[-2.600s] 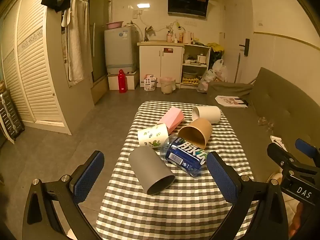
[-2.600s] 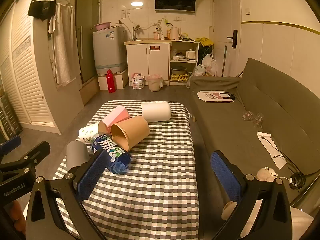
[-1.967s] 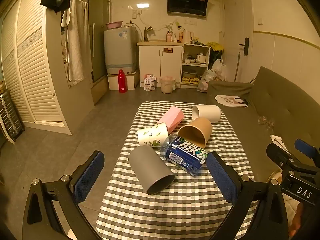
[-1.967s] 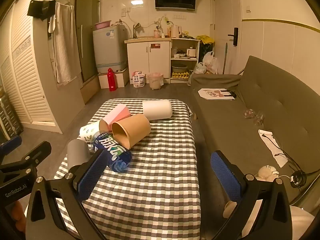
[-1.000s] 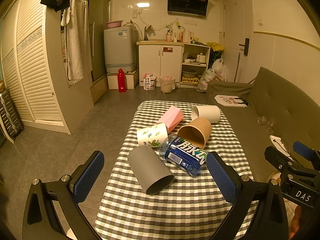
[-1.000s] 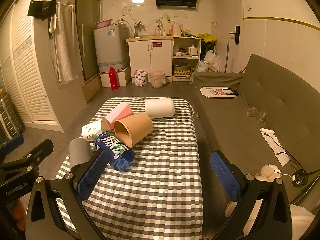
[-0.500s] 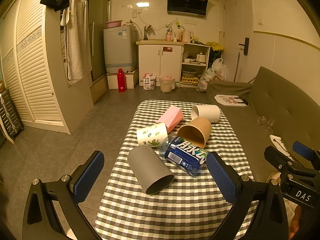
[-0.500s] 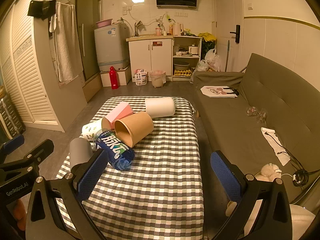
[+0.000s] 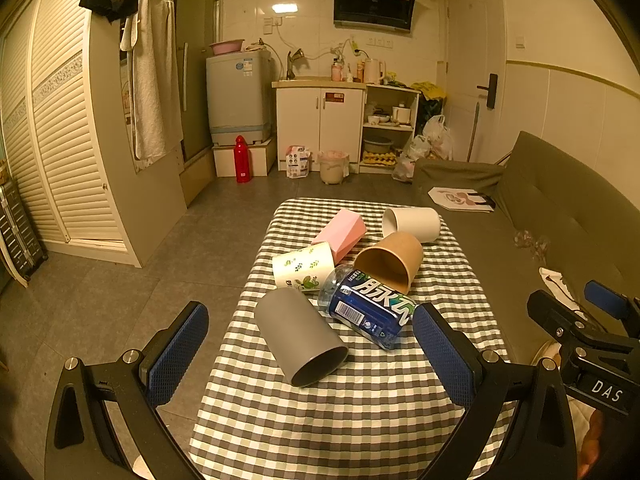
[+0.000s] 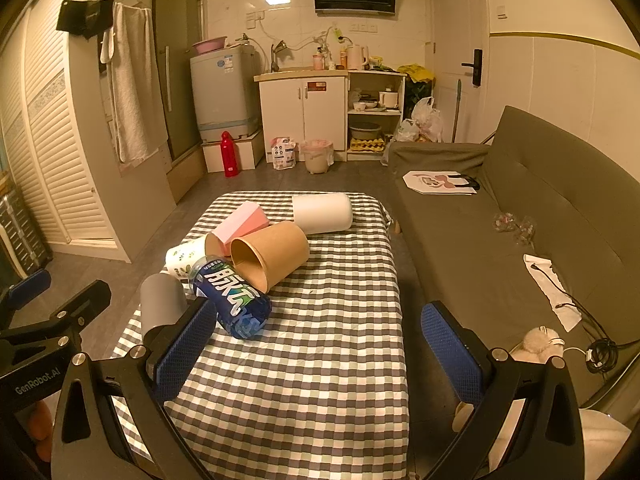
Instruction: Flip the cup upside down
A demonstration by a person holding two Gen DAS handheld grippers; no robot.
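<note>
Several cups lie on their sides on a checked tablecloth (image 9: pixel 360 408): a grey cup (image 9: pixel 298 336) (image 10: pixel 160 304) nearest, a leaf-printed white cup (image 9: pixel 302 266), a pink cup (image 9: pixel 340 232), a brown paper cup (image 9: pixel 392 258) (image 10: pixel 272 256) and a white cup (image 9: pixel 412 224) (image 10: pixel 324 212). A blue-labelled bottle (image 9: pixel 368 310) (image 10: pixel 230 300) lies between the grey and brown cups. My left gripper (image 9: pixel 310 350) stands open, held back from the grey cup. My right gripper (image 10: pixel 318 344) is open over bare cloth, to the right of the bottle. Neither holds anything.
A grey sofa (image 10: pixel 520 220) runs along the table's right side, with a paper bag (image 10: pixel 440 182) and a cloth on it. Beyond the table are a bare tiled floor (image 9: pixel 120 280), a washing machine (image 9: pixel 238 96), white cabinets (image 9: pixel 320 128), a red bottle (image 9: pixel 241 159) and a small bin (image 9: pixel 332 166).
The right gripper has drifted slightly forward and left toward the table. The left gripper and all the cups have stayed put.
</note>
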